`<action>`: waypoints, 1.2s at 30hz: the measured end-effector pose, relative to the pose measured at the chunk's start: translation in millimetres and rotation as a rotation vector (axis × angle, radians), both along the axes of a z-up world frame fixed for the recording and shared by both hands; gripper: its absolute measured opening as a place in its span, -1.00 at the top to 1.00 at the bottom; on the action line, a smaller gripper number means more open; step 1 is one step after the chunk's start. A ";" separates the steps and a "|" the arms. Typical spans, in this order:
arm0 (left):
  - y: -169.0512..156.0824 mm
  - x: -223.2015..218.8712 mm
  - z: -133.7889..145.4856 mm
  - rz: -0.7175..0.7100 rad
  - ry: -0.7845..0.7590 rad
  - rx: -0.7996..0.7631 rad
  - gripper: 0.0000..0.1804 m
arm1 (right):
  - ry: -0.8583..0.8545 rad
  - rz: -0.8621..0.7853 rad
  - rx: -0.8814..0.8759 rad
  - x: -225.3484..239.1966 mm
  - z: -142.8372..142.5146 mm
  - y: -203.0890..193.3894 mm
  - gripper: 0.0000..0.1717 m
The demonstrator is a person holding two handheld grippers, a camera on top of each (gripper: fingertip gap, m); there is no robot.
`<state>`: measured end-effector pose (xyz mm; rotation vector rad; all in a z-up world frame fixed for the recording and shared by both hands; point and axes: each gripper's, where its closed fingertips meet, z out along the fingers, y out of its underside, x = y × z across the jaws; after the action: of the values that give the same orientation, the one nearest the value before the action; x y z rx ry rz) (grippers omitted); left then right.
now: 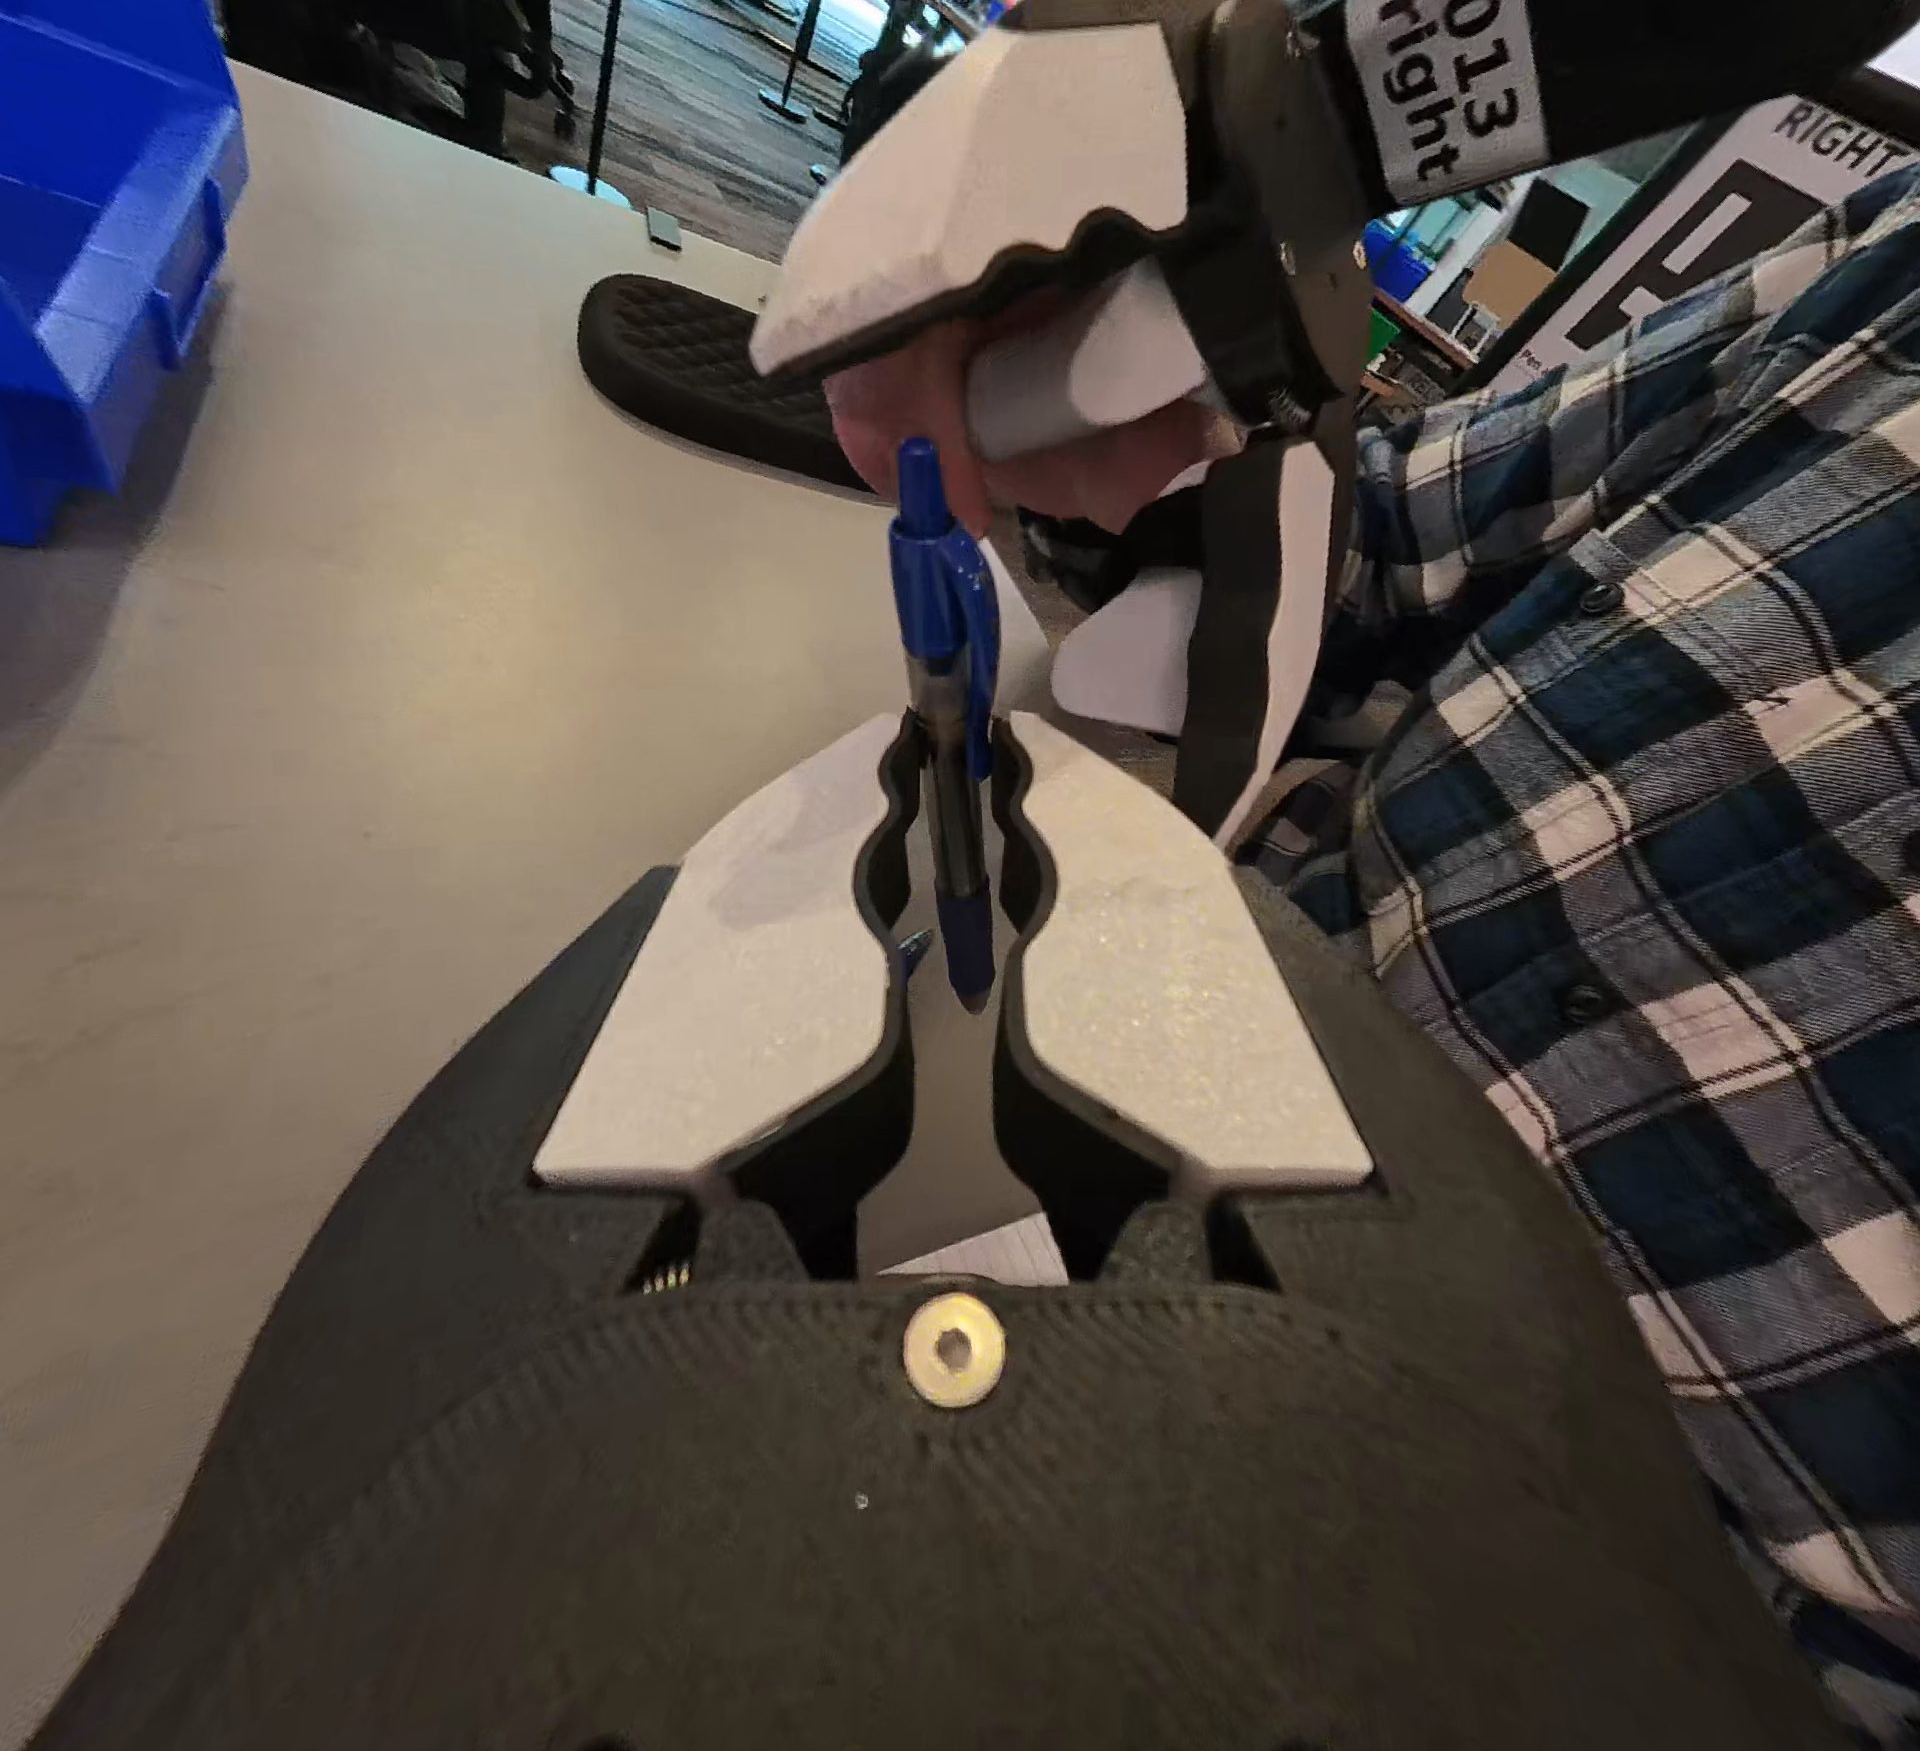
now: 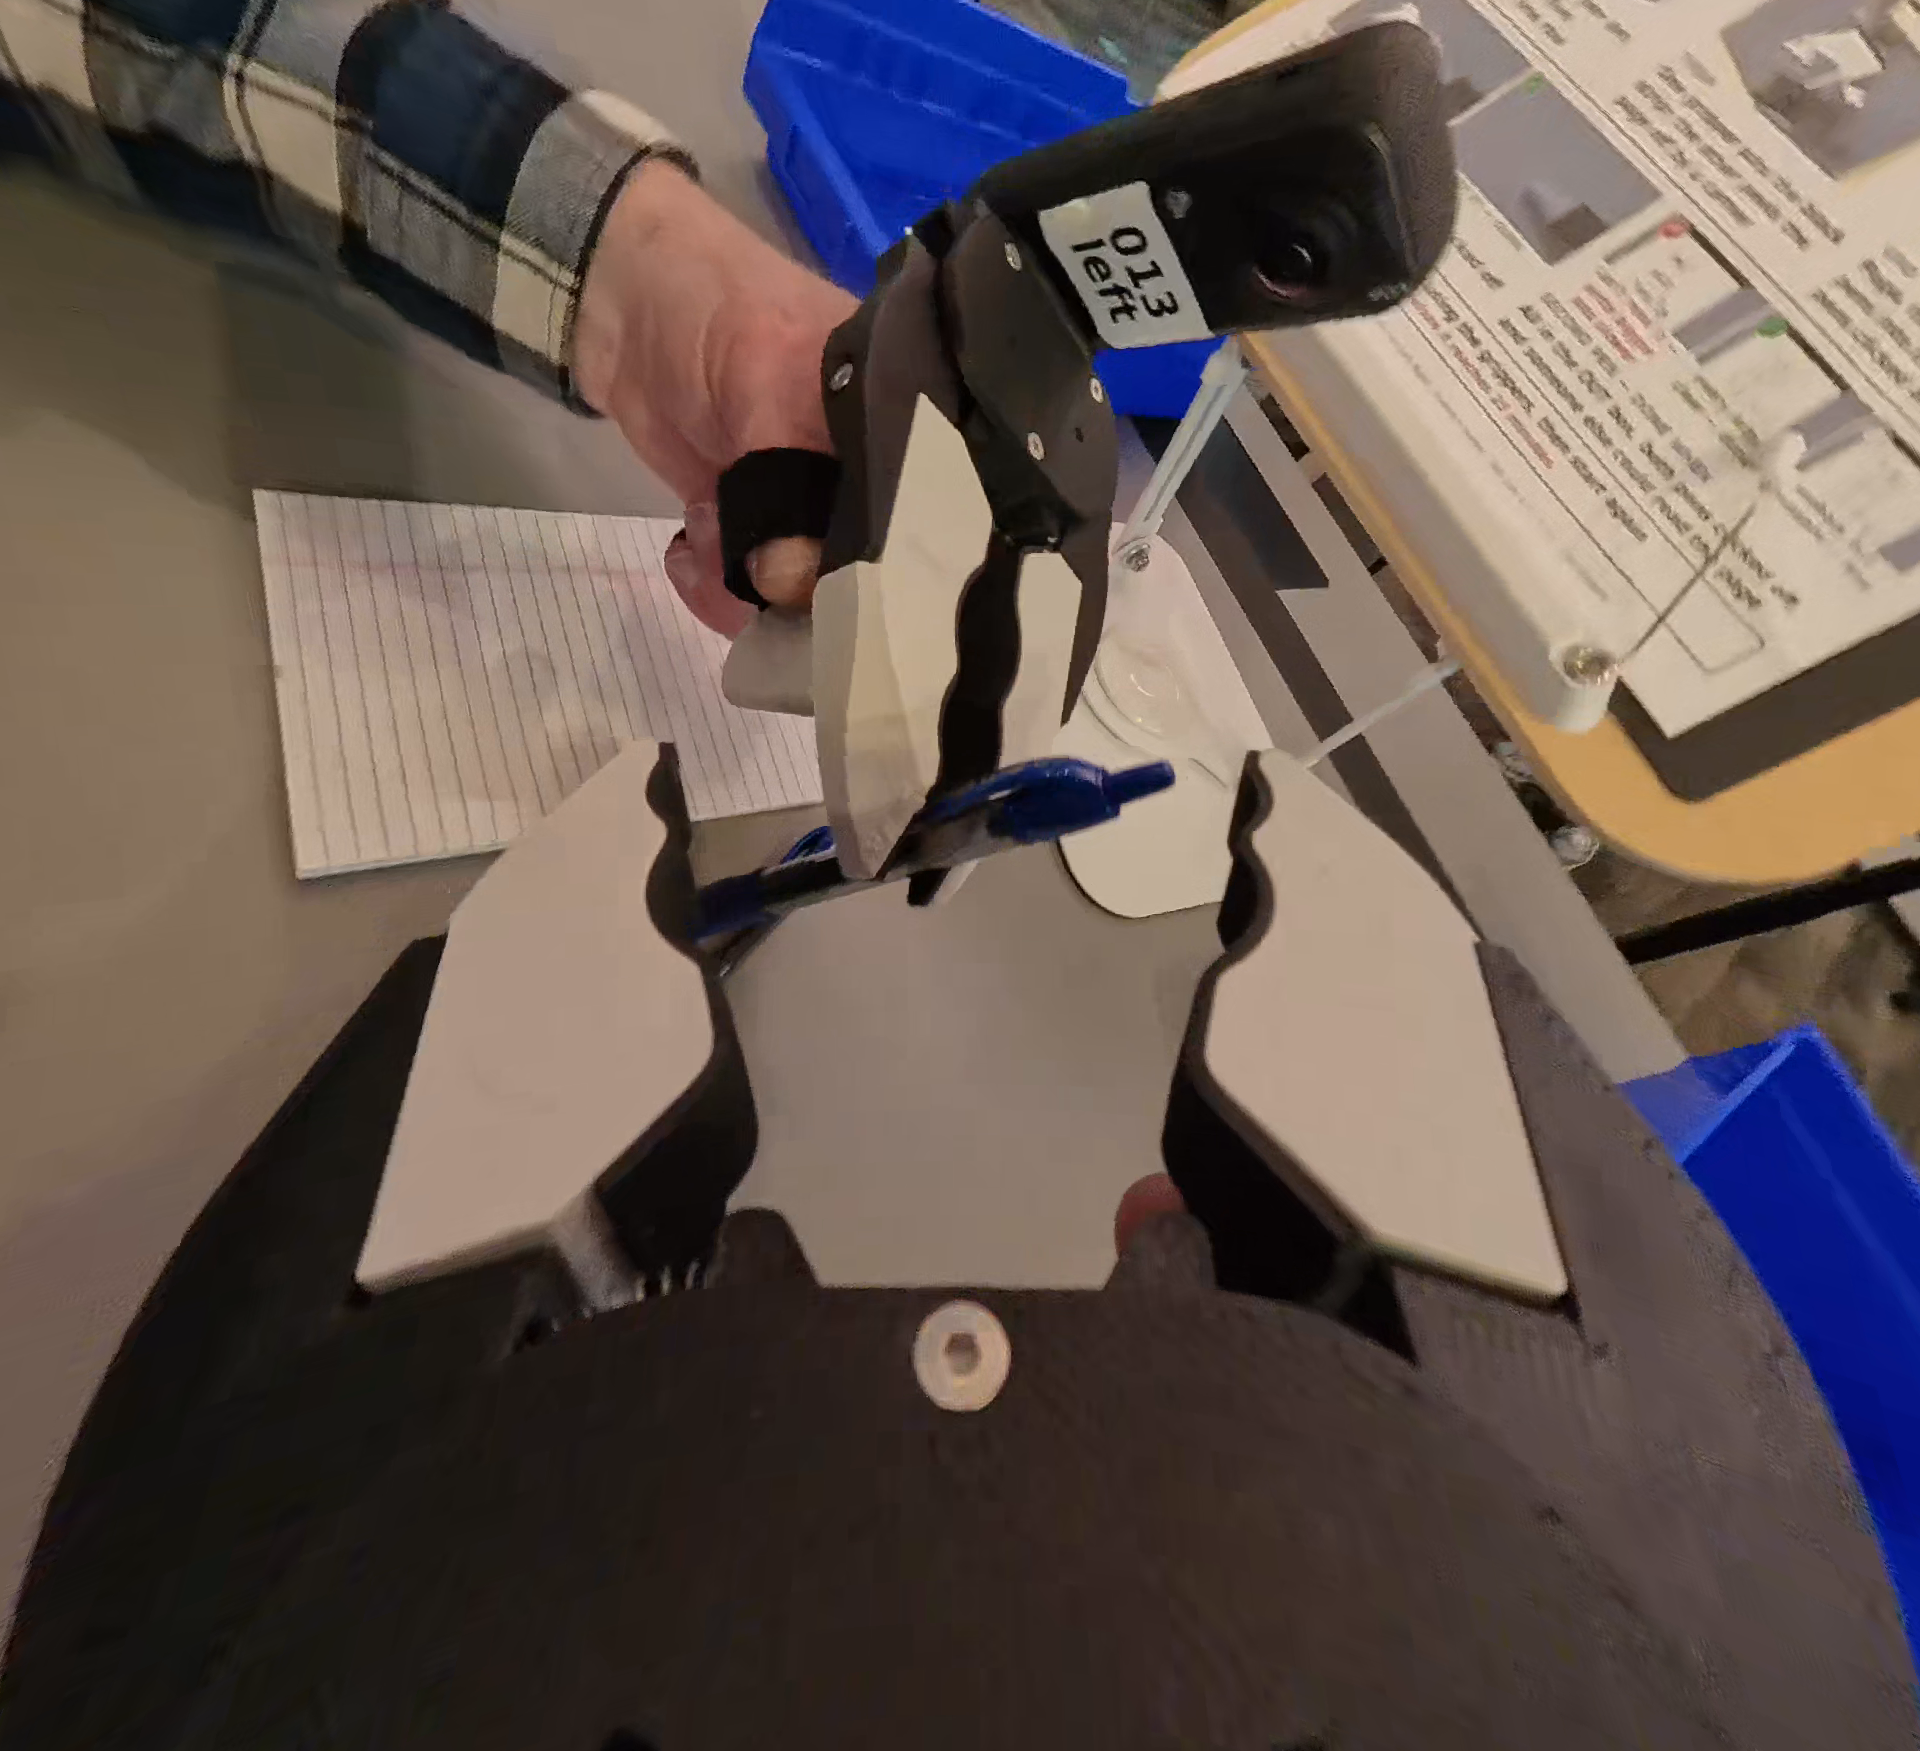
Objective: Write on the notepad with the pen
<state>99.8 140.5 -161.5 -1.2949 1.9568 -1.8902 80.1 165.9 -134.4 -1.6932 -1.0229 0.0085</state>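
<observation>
My left gripper (image 1: 951,735) is shut on a blue pen (image 1: 951,766), which stands up between its pads with the clicker end away from the camera. The right wrist view shows the same: the left gripper (image 2: 883,854) pinches the pen (image 2: 1039,802) across its barrel, above the table. My right gripper (image 2: 956,771) is wide open with the pen between its fingers; the pen's grip end lies near its left finger (image 2: 582,953). It also shows above the pen in the left wrist view (image 1: 966,215). The lined notepad (image 2: 468,662) lies flat on the table to the left.
Blue bins stand at the table's edges (image 1: 104,195) (image 2: 914,101) (image 2: 1787,1234). An instruction board (image 2: 1662,247) on a white mount (image 2: 1153,828) stands to the right. A black padded seat (image 1: 707,351) lies beyond the table. A person's plaid sleeve (image 1: 1610,766) is close by. Left and right tips are no more than a few centimetres apart.
</observation>
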 end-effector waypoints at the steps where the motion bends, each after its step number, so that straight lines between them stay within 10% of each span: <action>1: -2.0 -0.4 -0.1 -0.008 0.001 0.004 0.86 | -0.019 0.019 0.004 -2.8 -0.6 0.5 -0.19; 17: -3.2 1.4 -7.0 0.026 -0.010 0.058 0.87 | -0.320 0.041 -0.034 5.0 -23.9 -3.5 0.13; 21: 12.7 1.7 9.9 0.063 -0.027 0.022 0.86 | -0.070 -0.019 -0.109 19.1 -9.4 -1.9 -0.01; 28: 3.5 -0.7 24.3 -0.026 -0.036 0.135 0.86 | 0.372 0.118 -0.552 -0.7 -45.1 -21.2 0.35; 36: -18.8 -1.8 26.8 -0.179 0.022 0.189 0.87 | 0.497 0.274 -0.693 -28.4 -58.6 -28.0 0.63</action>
<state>98.0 121.7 -134.7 -1.1272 2.2678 -1.7174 51.8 137.9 -193.0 -1.9877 -0.9055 1.0125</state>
